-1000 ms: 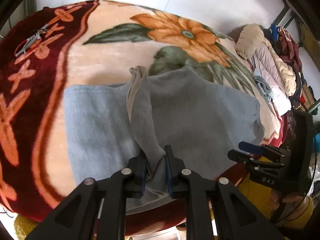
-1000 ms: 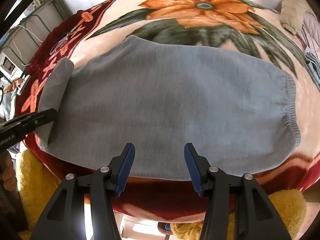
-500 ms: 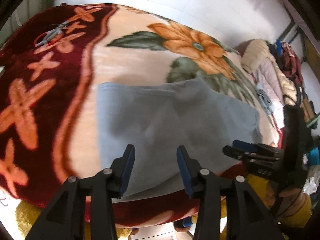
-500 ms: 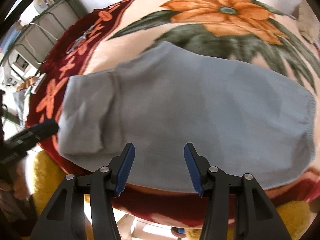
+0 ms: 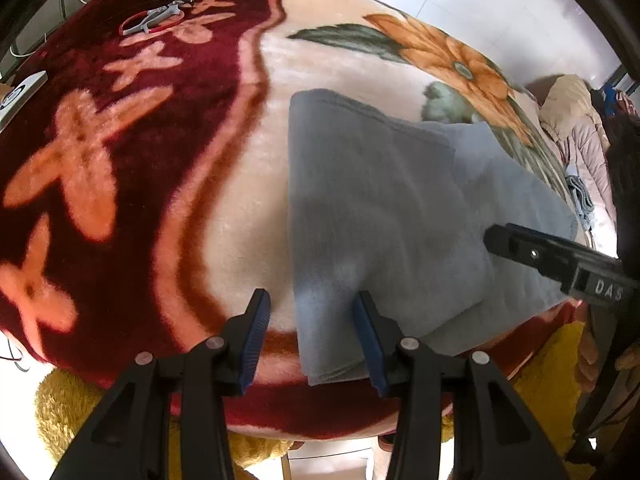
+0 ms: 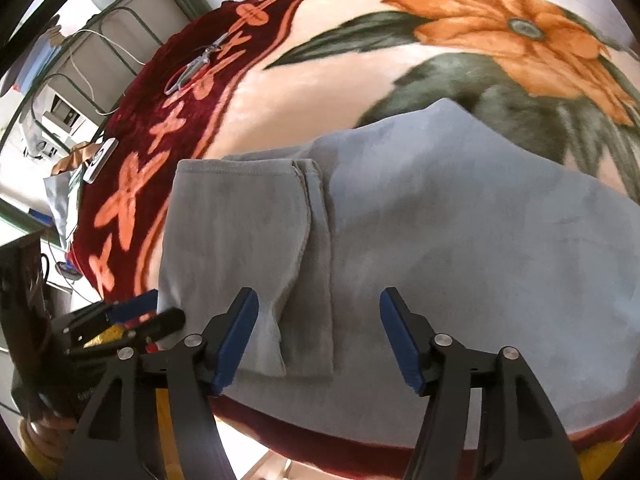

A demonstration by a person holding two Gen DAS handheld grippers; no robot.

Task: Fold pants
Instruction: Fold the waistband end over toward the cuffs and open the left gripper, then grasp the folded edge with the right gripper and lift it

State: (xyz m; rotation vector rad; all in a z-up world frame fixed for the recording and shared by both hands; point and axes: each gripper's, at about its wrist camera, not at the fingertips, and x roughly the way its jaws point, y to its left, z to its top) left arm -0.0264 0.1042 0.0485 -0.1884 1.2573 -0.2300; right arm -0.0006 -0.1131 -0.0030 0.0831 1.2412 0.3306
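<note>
Floral blanket (image 6: 320, 92) bears partly folded pants (image 6: 440, 220).

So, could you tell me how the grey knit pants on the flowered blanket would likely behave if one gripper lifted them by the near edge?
The grey knit pants would probably droop limply, since the folded-over leg flap lies soft and rumpled. That flap may well slide open, as nothing pins it. On the plush flowered blanket, pushing would likely bunch the cloth rather than slide it.
</note>
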